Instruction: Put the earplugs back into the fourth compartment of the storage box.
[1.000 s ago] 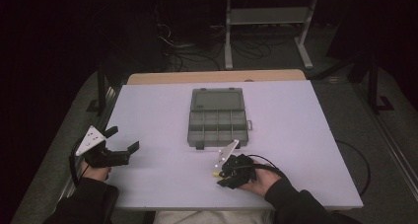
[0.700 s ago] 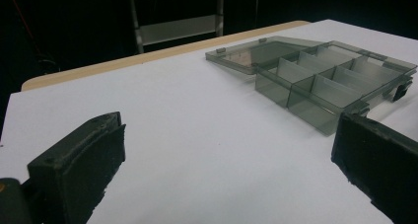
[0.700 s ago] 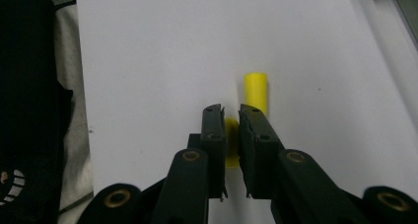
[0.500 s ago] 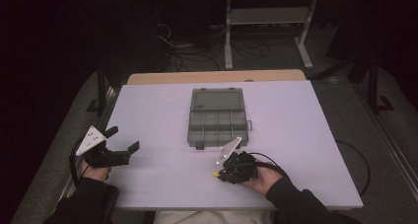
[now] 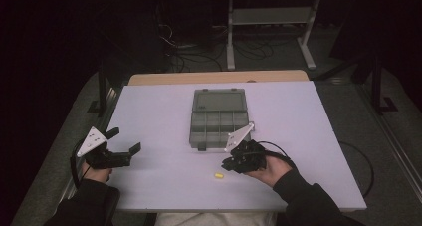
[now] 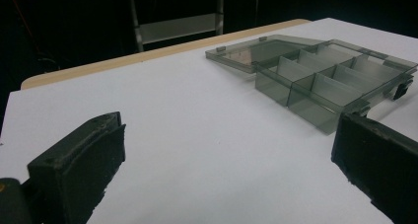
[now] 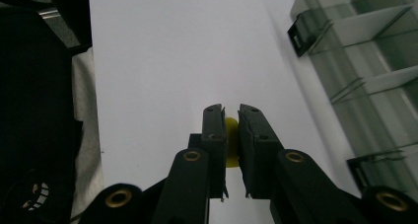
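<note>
A small yellow piece [image 5: 217, 176] lies on the white table [image 5: 164, 111], a little ahead of my right gripper [image 5: 225, 165]. In the right gripper view the jaws stand almost shut, and the yellow piece [image 7: 231, 142] shows through the narrow slit between them. I cannot see the fingers [image 7: 214, 135] touching it. A clear grey compartment box [image 5: 219, 121] lies open in the middle of the table, its lid [image 5: 219, 99] folded back flat. My left gripper [image 5: 124, 146] rests open near the left edge. Its jaws are wide apart, with the box [image 6: 335, 86] far ahead on the right.
A wooden strip [image 5: 219, 77] runs along the table's far edge. Beyond it are a metal rack [image 5: 271, 17] and cables on the dark floor. A cable [image 5: 283, 149] trails from the right gripper. The box corner [image 7: 355, 41] lies at the right of the right gripper.
My right gripper has drawn back a little toward the box. The yellow piece, at its tips before, now lies apart on the table. The left gripper has not moved.
</note>
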### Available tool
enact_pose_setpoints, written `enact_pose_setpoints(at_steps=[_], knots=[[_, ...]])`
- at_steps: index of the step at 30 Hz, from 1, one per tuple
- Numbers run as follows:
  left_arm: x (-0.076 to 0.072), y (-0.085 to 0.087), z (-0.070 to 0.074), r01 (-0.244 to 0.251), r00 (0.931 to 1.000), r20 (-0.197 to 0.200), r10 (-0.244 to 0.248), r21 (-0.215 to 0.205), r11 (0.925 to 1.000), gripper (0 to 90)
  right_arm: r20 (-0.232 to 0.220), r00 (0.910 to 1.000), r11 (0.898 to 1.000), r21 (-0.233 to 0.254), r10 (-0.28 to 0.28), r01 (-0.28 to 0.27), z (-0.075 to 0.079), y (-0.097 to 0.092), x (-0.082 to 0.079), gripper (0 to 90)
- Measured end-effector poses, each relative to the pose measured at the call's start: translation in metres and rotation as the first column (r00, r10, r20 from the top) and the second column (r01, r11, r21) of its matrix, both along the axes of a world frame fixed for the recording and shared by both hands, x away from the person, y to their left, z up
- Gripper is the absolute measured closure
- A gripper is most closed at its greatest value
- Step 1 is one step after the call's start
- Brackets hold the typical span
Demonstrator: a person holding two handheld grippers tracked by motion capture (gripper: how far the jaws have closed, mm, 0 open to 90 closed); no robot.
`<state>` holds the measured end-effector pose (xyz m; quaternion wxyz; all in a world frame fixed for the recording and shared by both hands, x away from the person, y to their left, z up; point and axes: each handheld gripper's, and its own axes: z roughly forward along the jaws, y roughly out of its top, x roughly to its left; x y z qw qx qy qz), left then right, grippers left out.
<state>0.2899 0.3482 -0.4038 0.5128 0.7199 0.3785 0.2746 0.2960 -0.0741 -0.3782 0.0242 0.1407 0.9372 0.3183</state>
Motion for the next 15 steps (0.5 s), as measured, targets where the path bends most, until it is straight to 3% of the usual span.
enact_pose_setpoints(at_steps=[10,15], knots=[[0.0,0.0,0.0,0.001,1.0,-0.001,-0.001,0.003,1.0,0.0,0.025,0.9994,0.999,0.022,-0.026,0.025,0.022,-0.011,0.015,80.5],[0.0,0.0,0.0,0.0,1.0,-0.003,0.0,0.002,1.0,0.0,0.023,0.9987,0.999,0.018,-0.044,0.044,0.026,-0.014,0.025,80.5]])
